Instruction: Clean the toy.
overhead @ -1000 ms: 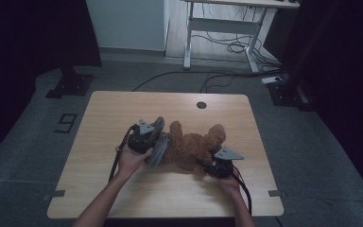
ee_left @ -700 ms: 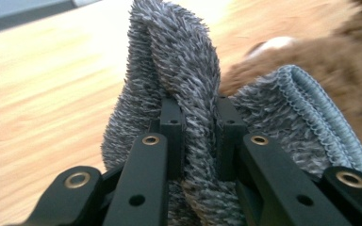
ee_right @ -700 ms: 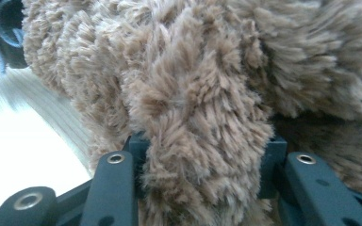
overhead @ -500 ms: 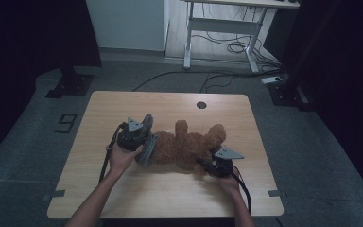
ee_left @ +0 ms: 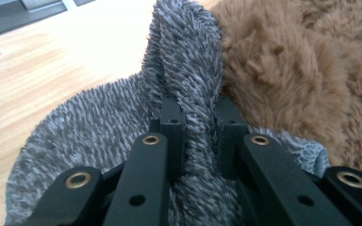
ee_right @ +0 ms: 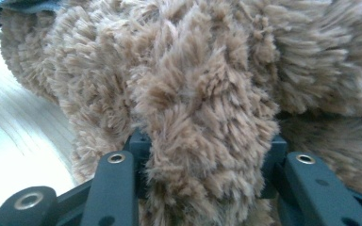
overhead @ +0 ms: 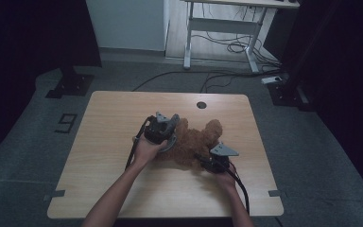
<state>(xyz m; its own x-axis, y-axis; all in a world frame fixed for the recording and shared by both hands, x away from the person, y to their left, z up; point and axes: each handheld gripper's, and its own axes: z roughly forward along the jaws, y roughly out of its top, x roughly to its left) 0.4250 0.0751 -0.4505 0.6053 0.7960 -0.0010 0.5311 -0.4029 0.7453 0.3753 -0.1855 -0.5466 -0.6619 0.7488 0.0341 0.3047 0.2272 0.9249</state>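
Teddy bear (overhead: 196, 142): brown plush toy, lying near the middle of the wooden table (overhead: 104, 142), held between my two grippers.
Left gripper (ee_left: 199, 117): my jaws stand narrow, pinched on a fold of grey fuzzy fabric (ee_left: 184, 61); in the high view this gripper (overhead: 163, 135) sits at the bear's left end, in my left hand (overhead: 147, 150).
Grey fabric: knitted-looking, speckled grey and white; the fold rises upright between the jaws and the rest spreads to the left over the tabletop, pressed against the brown fur (ee_left: 301, 70) on its right.
Right gripper (ee_right: 207, 155): my jaws stand partly apart, closed around a thick tuft of the bear's brown fur (ee_right: 202, 94), which bulges between and above them; in the high view this gripper (overhead: 212, 163) is at the bear's lower right edge, with my right hand (overhead: 227, 177) behind it.
Which part of the bear the right jaws hold: I cannot tell from the fur alone.
Forearms: both come in from the table's near edge, the left one (overhead: 118, 194) bare and slanting toward the middle.
Cables: one black cable (overhead: 241, 189) trails from the right gripper back along my arm; another (overhead: 134, 146) loops from the left gripper.
Table: pale wood, with a small dark round hole (overhead: 201, 105) near its far edge, beyond the bear.
Surroundings: grey floor (overhead: 38, 123) around the table, a white desk frame (overhead: 222, 28) with loose cables under it at the back of the room.
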